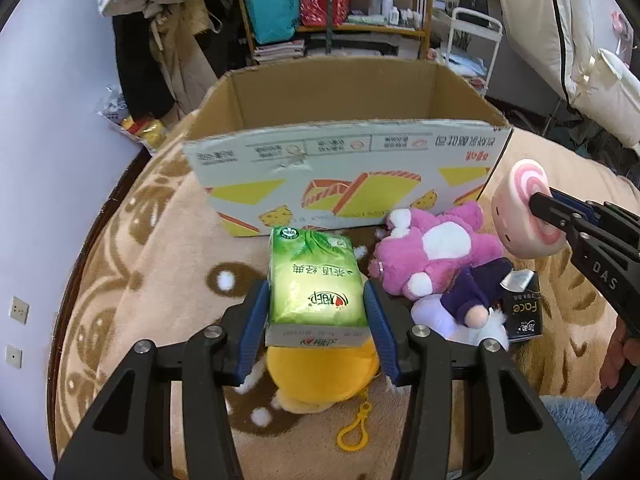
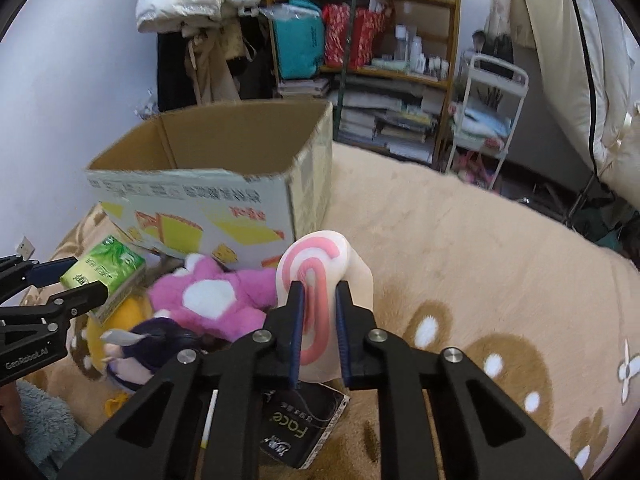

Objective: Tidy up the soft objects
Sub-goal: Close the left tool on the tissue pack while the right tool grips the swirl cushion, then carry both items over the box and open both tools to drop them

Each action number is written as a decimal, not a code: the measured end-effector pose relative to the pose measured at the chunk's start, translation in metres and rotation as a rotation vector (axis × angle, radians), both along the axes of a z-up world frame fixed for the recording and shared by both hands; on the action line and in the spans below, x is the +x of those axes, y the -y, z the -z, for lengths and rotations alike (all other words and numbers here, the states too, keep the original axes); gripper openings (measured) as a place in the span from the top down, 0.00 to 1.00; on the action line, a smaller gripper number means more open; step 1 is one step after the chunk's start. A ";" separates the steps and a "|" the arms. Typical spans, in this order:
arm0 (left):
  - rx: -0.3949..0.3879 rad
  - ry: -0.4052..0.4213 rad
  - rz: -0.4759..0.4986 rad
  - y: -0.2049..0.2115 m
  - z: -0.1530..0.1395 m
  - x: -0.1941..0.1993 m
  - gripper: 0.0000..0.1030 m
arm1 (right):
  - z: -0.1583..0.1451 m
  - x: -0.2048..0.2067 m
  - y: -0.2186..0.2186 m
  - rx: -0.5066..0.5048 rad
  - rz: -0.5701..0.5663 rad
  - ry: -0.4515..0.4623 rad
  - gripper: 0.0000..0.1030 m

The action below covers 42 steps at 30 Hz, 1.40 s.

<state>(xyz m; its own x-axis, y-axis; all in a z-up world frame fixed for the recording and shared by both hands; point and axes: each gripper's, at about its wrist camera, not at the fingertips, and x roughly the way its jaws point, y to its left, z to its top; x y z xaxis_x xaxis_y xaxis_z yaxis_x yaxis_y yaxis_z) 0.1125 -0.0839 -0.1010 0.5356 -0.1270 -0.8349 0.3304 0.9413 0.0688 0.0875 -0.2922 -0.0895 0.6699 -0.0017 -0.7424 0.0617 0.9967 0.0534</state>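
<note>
Both tongs loaded, nothing seen boxed yet.

The left tongs (image 1: 318,312) are clamped on a green tissue pack (image 1: 314,280), the right tongs (image 2: 318,332) on a pink swirl cushion (image 2: 320,276), both held above the blanket (image 2: 460,264). Just beyond the left tongs lie a yellow plush (image 1: 320,376) beneath them, a pink plush (image 1: 432,252), a purple doll (image 1: 468,300) and a black tissue pack (image 1: 524,312), all still to move. Farther ahead stands the open cardboard box (image 1: 340,172); its floor is hidden.
</note>
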 end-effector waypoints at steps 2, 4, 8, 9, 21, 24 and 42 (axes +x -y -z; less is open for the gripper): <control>-0.013 0.022 -0.008 -0.005 -0.008 -0.006 0.54 | -0.009 -0.006 -0.004 -0.005 -0.007 0.023 0.85; -0.025 0.051 -0.011 -0.009 -0.018 -0.012 0.54 | -0.018 -0.012 -0.007 -0.010 -0.012 0.052 0.85; -0.052 0.119 -0.010 -0.017 -0.040 -0.029 0.55 | -0.039 -0.028 -0.014 -0.017 -0.018 0.120 0.85; -0.060 0.131 -0.013 -0.019 -0.044 -0.031 0.55 | -0.044 -0.032 -0.016 -0.017 -0.020 0.138 0.85; -0.118 0.337 -0.024 -0.035 -0.095 -0.046 0.55 | -0.091 -0.042 -0.030 -0.031 -0.046 0.276 0.85; -0.122 0.371 -0.024 -0.034 -0.103 -0.042 0.56 | -0.096 -0.035 -0.030 -0.041 -0.055 0.289 0.85; -0.178 0.512 0.008 -0.020 -0.130 0.012 0.56 | -0.110 0.031 -0.037 -0.058 -0.077 0.382 0.85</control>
<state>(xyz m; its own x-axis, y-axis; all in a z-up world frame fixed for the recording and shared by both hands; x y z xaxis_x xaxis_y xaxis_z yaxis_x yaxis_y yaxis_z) 0.1240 -0.0636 0.0292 0.8668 -0.2484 -0.4323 0.3036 0.9508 0.0624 0.1188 -0.2553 0.0207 0.8980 0.0247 -0.4394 -0.0269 0.9996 0.0011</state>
